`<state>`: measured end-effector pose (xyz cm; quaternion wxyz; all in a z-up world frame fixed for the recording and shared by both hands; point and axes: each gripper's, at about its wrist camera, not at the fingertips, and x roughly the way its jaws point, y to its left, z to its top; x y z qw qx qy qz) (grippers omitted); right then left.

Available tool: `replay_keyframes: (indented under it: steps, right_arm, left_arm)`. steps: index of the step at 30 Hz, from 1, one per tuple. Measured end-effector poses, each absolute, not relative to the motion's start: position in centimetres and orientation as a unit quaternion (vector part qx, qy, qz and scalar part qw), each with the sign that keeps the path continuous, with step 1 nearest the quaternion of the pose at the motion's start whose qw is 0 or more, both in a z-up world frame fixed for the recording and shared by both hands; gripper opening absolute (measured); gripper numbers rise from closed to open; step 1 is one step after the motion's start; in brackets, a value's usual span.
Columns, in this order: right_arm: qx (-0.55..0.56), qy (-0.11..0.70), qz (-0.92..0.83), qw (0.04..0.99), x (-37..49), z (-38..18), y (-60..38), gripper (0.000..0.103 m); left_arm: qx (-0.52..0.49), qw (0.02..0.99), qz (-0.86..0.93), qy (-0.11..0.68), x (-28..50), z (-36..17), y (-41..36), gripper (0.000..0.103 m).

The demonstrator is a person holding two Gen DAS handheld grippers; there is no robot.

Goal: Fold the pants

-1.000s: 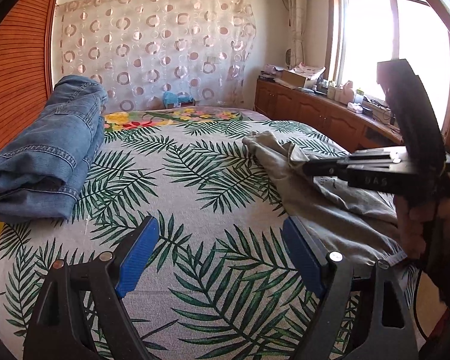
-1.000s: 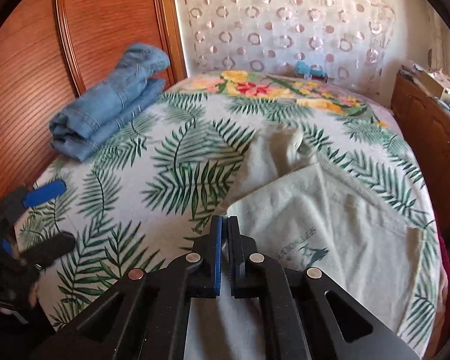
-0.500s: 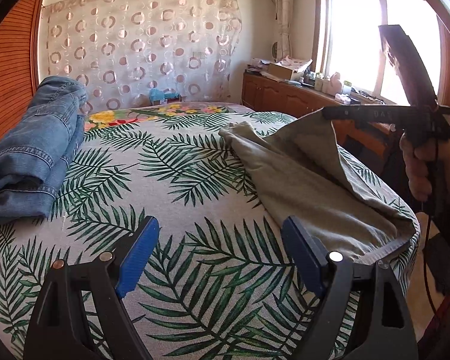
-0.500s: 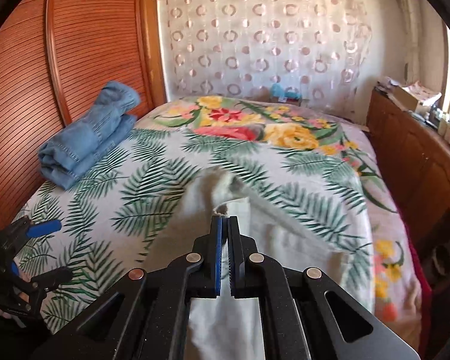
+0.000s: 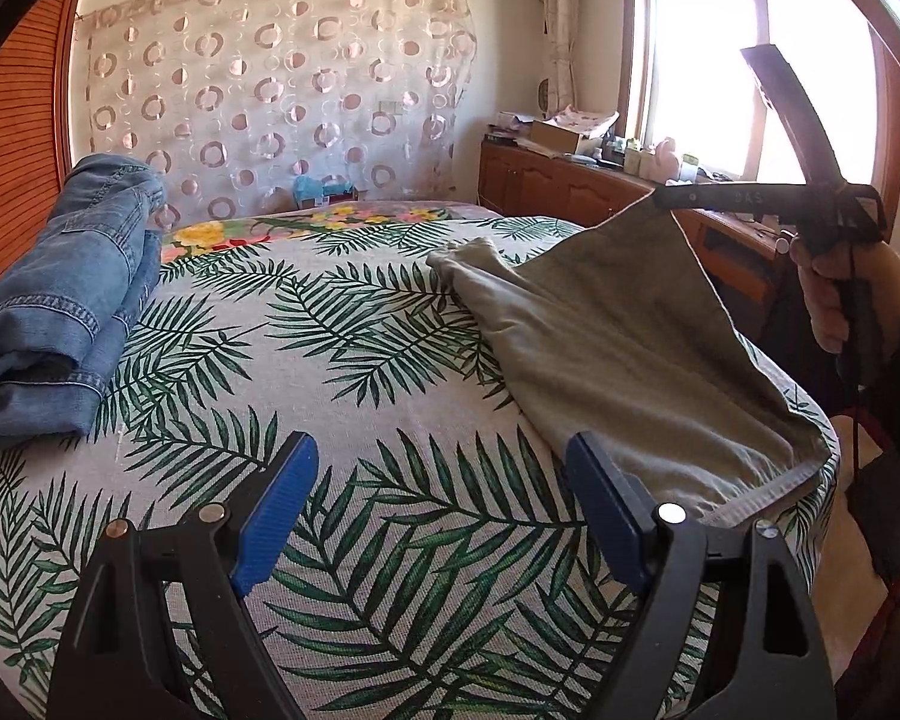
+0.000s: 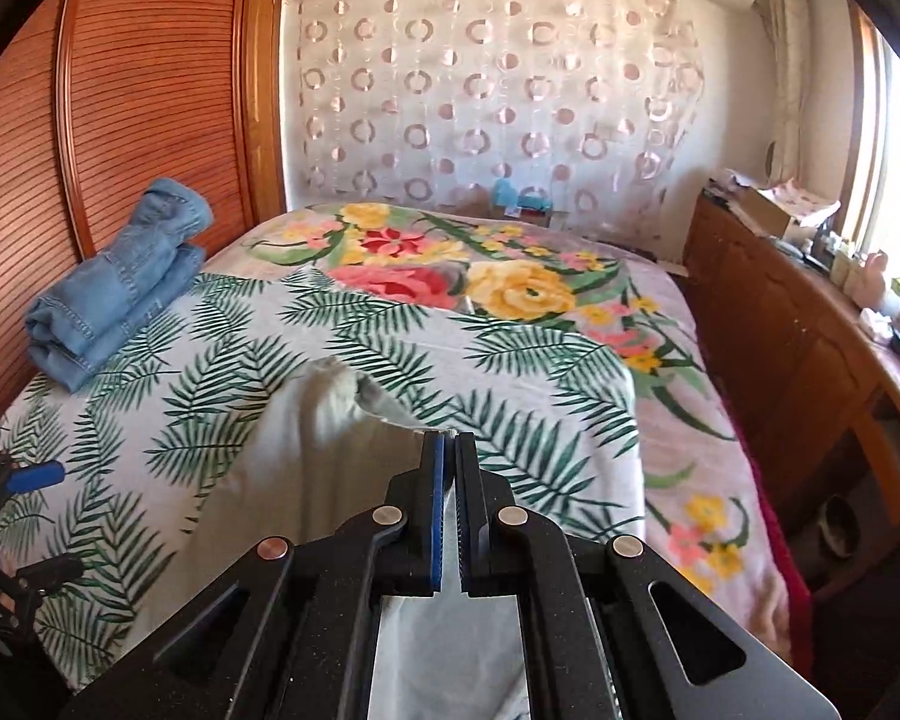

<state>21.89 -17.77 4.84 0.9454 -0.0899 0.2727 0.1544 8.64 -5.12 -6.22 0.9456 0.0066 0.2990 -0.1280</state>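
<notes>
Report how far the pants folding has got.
Done: folded jeans lie by the headboard. In hand: the right hand-held gripper is shut on one edge of the grey pants, lifting it off the bed. Left: the fold itself; the left hand-held gripper hangs open, empty.

left gripper (image 5: 438, 504) fingers spread wide, empty; right gripper (image 6: 450, 450) fingers clamped together, raised.

- Grey-beige soft cotton pants (image 5: 618, 330): one edge lifted off the fern-print bed cover (image 5: 354, 372), cloth hanging as a slanted sheet from the raised corner down to the bed's near right edge.
- Far end lies bunched and crumpled on the cover (image 6: 336, 396), mid-bed.
- Stitched hem runs along the low near edge.
- Not yet folded.
</notes>
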Motion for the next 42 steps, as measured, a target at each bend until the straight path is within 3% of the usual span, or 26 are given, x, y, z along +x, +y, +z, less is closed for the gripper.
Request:
replay_keyframes:
  steps: [26, 29, 33, 42]
  right_arm:
    - [-0.016, 0.335, 0.113, 0.935, 26.7, 1.7, -22.5, 0.002]
    - [-0.019, 0.346, 0.121, 0.930, 27.0, 1.1, -22.5, 0.014]
    - [-0.030, 0.362, 0.120, 0.924, 27.6, 0.3, -22.3, 0.023]
    - [-0.030, 0.377, 0.118, 0.918, 28.1, -0.4, -22.8, 0.024]
  left_arm:
    - [0.011, 0.944, -0.131, 0.303, 8.7, -6.5, -5.5, 0.085]
    - [0.013, 0.943, -0.134, 0.304, 8.6, -6.5, -5.6, 0.085]
    - [0.014, 0.942, -0.137, 0.307, 8.6, -6.7, -5.7, 0.085]
    - [0.014, 0.941, -0.137, 0.310, 8.5, -6.8, -5.8, 0.085]
